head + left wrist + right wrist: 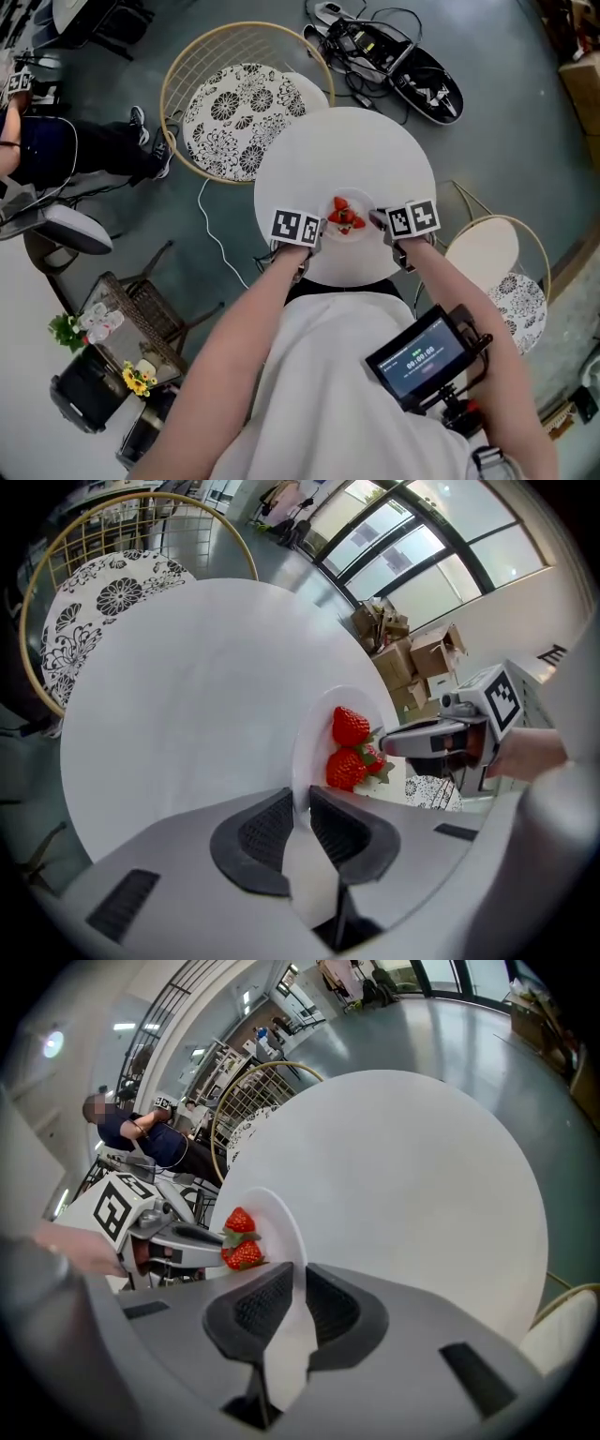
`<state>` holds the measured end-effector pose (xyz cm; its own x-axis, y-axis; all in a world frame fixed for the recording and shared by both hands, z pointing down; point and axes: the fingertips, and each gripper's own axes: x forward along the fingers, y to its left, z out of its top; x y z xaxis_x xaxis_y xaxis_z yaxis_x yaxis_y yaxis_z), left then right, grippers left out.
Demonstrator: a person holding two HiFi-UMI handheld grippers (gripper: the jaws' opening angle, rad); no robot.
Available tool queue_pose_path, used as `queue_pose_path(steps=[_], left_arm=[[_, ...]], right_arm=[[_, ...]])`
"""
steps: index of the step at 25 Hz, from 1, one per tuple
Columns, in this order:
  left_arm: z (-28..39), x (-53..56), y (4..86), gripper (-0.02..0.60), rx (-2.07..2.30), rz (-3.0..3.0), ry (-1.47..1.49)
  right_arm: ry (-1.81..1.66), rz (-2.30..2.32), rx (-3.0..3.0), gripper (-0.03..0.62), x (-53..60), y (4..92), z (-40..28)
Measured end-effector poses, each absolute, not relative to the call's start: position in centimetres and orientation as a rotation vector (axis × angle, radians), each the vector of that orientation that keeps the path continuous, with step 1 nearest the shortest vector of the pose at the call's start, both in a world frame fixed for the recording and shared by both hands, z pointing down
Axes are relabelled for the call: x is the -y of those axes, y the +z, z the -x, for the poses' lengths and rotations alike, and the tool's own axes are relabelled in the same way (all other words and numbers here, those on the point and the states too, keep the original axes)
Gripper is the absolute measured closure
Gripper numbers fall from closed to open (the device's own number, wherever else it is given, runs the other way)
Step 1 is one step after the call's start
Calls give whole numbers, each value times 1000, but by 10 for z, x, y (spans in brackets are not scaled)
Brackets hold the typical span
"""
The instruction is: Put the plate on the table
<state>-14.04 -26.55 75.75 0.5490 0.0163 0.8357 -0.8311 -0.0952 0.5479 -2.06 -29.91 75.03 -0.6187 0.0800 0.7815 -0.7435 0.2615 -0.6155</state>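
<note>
1. Nearest you, a small screen point(424, 360) hangs at your chest, clear of the work.
2. Left gripper point(311, 232): its own view shows the dark pads pinched on the plate's thin left rim, which runs straight in between them.
3. Right gripper point(386, 223): same story on the opposite rim, jaws clamped on the edge.
4. The plate point(366, 202) spans the gap between the two grippers, so neither hand is nearer and the load is shared. It carries strawberries point(345, 217) at its middle.
5. The relation that counts: the plate sits over the near part of the round white table point(347, 150), well inside the edge. Judged from that, the coming move is straight down and level, then both grips let go together.
6. The head view shows where the plate lies over the tabletop but not the pinch. Each gripper view shows the pinch, and the other gripper across the berries. No view settles whether the plate's underside already touches the top.
7. Farther off: a wire chair point(246, 103) with a patterned cushion (behind the table, out of the way), and cables point(370, 42) on the floor.
</note>
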Motion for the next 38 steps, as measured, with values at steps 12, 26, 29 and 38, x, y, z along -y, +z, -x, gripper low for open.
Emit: queue_pose_path(steps=[12,26,29,38], left_arm=[[133,301,762,532,726,-1511,860],[134,314,765,499,781,-1507,1031],[134,315,764,494,796,-1501,984],[157,314,757,474,915,-1551,892]], right_arm=[[1414,-708,1810,568,337,759,13],[1269,-731,1808,548,341,766,10],[1248,-725,1811,545,341,765,7],[1243,-767,1864,545,350,757,1]])
